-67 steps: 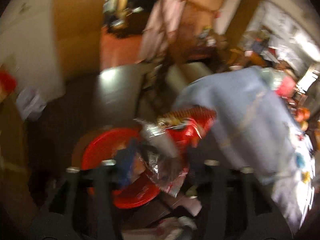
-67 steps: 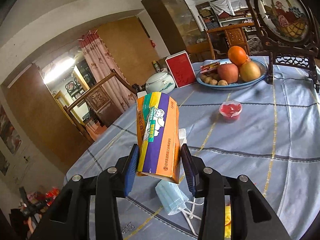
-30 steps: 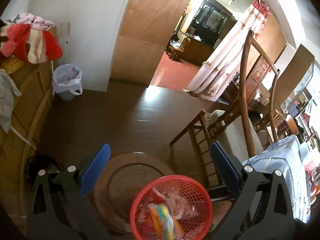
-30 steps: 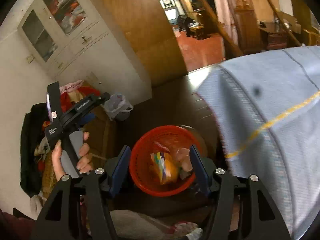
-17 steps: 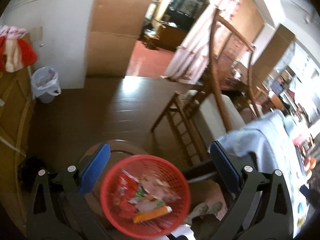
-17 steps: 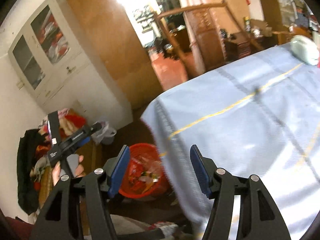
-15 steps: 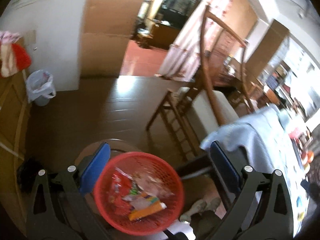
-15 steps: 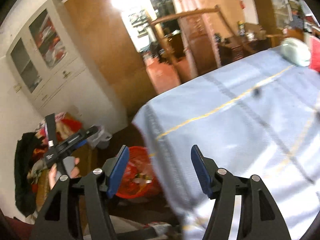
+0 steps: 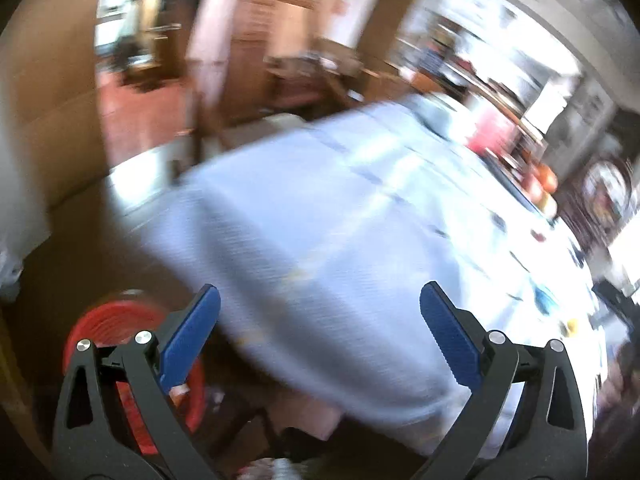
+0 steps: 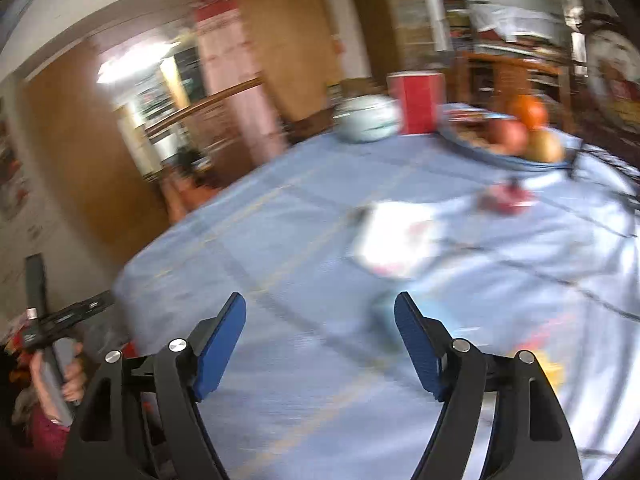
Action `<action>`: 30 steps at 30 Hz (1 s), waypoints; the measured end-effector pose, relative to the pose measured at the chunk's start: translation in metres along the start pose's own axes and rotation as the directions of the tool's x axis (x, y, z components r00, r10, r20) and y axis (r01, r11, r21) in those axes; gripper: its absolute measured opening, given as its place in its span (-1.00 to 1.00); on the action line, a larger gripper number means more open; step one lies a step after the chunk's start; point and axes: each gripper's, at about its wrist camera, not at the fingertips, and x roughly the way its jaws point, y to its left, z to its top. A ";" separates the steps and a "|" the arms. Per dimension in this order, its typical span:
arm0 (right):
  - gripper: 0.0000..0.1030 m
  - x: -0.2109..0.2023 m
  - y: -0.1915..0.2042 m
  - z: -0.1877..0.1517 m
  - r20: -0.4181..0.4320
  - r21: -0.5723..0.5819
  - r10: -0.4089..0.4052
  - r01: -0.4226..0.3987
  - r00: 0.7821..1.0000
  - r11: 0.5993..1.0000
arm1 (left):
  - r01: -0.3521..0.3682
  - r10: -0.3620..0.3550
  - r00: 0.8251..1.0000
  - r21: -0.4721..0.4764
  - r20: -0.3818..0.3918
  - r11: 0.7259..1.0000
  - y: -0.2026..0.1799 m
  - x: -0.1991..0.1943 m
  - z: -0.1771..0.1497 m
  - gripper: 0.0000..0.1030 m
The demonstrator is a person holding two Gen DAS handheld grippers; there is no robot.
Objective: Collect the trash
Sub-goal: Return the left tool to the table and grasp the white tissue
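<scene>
One blue-clothed table (image 10: 304,248) is filling both blurred views. One red basket (image 9: 102,320) is sitting on the floor below its edge. One white wrapper (image 10: 394,240) is lying on the cloth. Two grippers, left gripper (image 9: 320,336) and right gripper (image 10: 320,340), are gaping empty.

Motion blur smears both views, so the white scrap (image 10: 394,240) and pale blue thing (image 10: 384,316) on the tablecloth (image 10: 304,264) cannot be identified, and the left finger (image 9: 188,338) hides much of the red basket (image 9: 116,320).
</scene>
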 end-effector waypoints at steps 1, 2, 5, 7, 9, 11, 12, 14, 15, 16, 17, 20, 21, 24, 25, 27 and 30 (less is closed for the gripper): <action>0.49 -0.001 -0.013 0.001 0.006 0.018 -0.021 0.021 1.000 1.000 | 0.021 -0.020 1.000 0.031 -0.015 0.999 -0.016 0.008 0.004 0.87; 0.49 -0.002 -0.029 0.002 0.012 0.041 -0.044 0.044 0.999 0.998 | 0.043 -0.041 0.999 0.065 -0.034 0.997 -0.035 0.017 0.010 0.87; 0.49 0.001 -0.071 0.005 0.020 0.108 -0.098 0.095 0.995 0.990 | 0.111 -0.097 0.990 0.149 -0.101 0.983 -0.092 0.047 0.022 0.87; 0.49 0.004 -0.096 0.000 0.035 0.163 -0.098 0.091 0.995 0.982 | 0.169 -0.141 0.978 0.192 -0.151 0.967 -0.134 0.071 0.031 0.87; 0.49 0.009 -0.120 -0.011 0.031 0.233 -0.094 0.084 0.995 0.969 | 0.194 -0.154 0.970 0.216 -0.189 0.957 -0.164 0.093 0.039 0.87; 0.49 0.014 -0.136 -0.012 0.006 0.297 -0.075 0.070 0.997 0.952 | 0.224 -0.169 0.958 0.239 -0.231 0.945 -0.198 0.117 0.043 0.87; 0.49 0.012 -0.141 -0.013 0.021 0.322 -0.062 0.052 0.998 0.945 | 0.243 -0.178 0.951 0.252 -0.255 0.937 -0.216 0.133 0.047 0.87; 0.49 0.008 -0.150 -0.012 0.028 0.358 -0.071 0.056 0.997 0.932 | 0.261 -0.181 0.941 0.272 -0.285 0.926 -0.244 0.158 0.051 0.87; 0.49 0.007 -0.154 -0.013 0.033 0.373 -0.065 0.048 0.997 0.927 | 0.258 -0.174 0.941 0.284 -0.289 0.924 -0.256 0.166 0.049 0.87; 0.50 0.005 -0.158 -0.013 0.041 0.387 -0.060 0.039 0.997 0.921 | 0.251 -0.164 0.943 0.294 -0.290 0.922 -0.265 0.175 0.049 0.87; 0.50 0.003 -0.159 -0.013 0.047 0.396 -0.059 0.036 0.997 0.917 | 0.243 -0.153 0.945 0.304 -0.290 0.921 -0.275 0.187 0.050 0.87; 0.50 -0.004 -0.160 -0.013 0.059 0.399 -0.073 0.044 0.996 0.916 | 0.229 -0.133 0.945 0.313 -0.298 0.922 -0.286 0.211 0.053 0.83; 0.50 -0.005 -0.160 -0.012 0.061 0.400 -0.076 0.045 0.995 0.915 | 0.227 -0.131 0.944 0.310 -0.302 0.923 -0.288 0.217 0.055 0.80; 0.50 -0.007 -0.161 -0.012 0.060 0.404 -0.073 0.042 0.996 0.914 | 0.234 -0.143 0.946 0.306 -0.292 0.923 -0.290 0.226 0.054 0.70; 0.50 -0.007 -0.161 -0.013 0.058 0.405 -0.075 0.045 0.996 0.913 | 0.238 -0.147 0.948 0.323 -0.282 0.916 -0.291 0.225 0.052 0.56; 0.50 -0.006 -0.160 -0.013 0.053 0.403 -0.078 0.050 0.996 0.914 | 0.264 -0.168 0.947 0.363 -0.275 0.894 -0.296 0.223 0.047 0.17; 0.50 -0.005 -0.155 -0.013 0.048 0.387 -0.087 0.062 0.995 0.920 | 0.328 -0.227 0.931 0.384 -0.286 0.863 -0.300 0.215 0.044 -0.49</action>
